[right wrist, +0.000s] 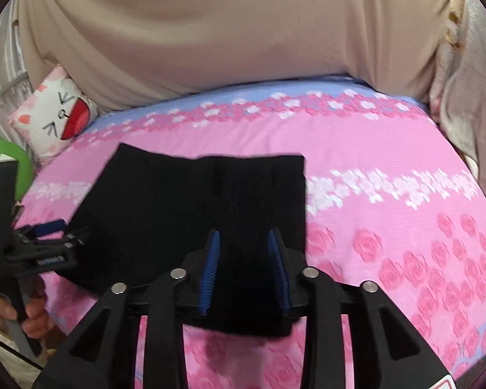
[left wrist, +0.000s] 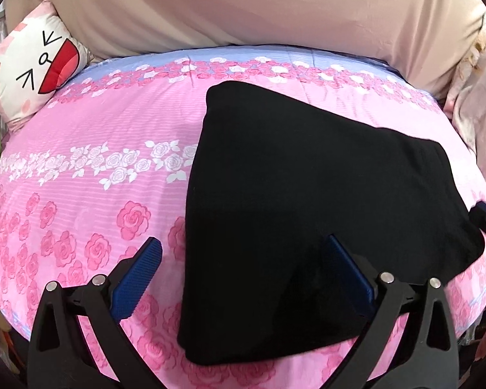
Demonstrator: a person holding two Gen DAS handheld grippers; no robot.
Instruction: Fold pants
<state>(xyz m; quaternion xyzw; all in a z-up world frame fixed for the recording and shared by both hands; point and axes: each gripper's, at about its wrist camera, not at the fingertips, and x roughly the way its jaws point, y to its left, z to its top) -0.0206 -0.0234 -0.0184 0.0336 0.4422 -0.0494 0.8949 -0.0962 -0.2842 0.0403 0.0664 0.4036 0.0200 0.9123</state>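
With the black pants [left wrist: 307, 201] folded at bed-centre, left gripper [left wrist: 246, 253] wide open at their 7 o'clock corner, right gripper [right wrist: 244, 253] narrowly parted over the 6 o'clock hem, snagging could unfold layers.

Pants [left wrist: 307, 178] matt black knit cloth, bedsheet [left wrist: 97, 123] smooth printed pink rose cloth, cushion [left wrist: 32, 64] soft printed cloth, curtain [left wrist: 243, 6] plain beige cloth in folds, grippers' arms matt black plastic with shiny metal pins [right wrist: 178, 273] and ribbed blue rubbery pads [left wrist: 136, 278].
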